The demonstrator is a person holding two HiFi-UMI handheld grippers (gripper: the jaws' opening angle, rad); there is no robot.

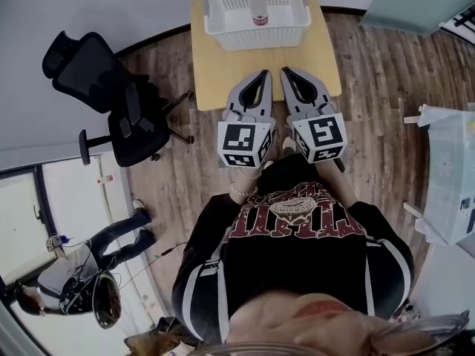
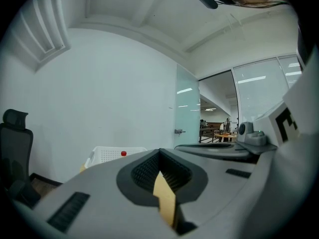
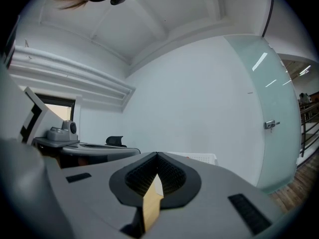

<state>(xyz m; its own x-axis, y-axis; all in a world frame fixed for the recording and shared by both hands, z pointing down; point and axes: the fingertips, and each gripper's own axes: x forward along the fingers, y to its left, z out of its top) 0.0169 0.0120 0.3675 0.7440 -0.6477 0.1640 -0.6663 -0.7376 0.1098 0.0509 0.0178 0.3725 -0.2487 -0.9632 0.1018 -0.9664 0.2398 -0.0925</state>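
White plastic sits straight ahead of you: a basket (image 1: pixel 256 37) at the far end of the tabletop (image 1: pixel 223 69). A bottle (image 1: pixel 258 10) with a red cap stands upright near the middle of it, so its long axis runs vertically.

You hold both claws side by side close to your chest, pointing forward at the basket. Their tips hang over the near edge of the tabletop, and bare wood lies between them and the basket's front wall.

Your left claw (image 1: pixel 265 73) has its jaws together at the tips with nothing between them. Only a sliver of the wood shows through the loop behind the tips. Your right claw (image 1: pixel 286 70) is closed and empty in the same way.

The bottle lies almost dead ahead of your left claw and a little to the left of your right one's line. That puts the left claw slightly nearer, though both are well apart from the bottle. In the left gripper view the red cap shows just above the basket rim, left of the jaw tips.

A black chair (image 1: pixel 111 95) stands on the floor off to your left, well away from the tabletop.
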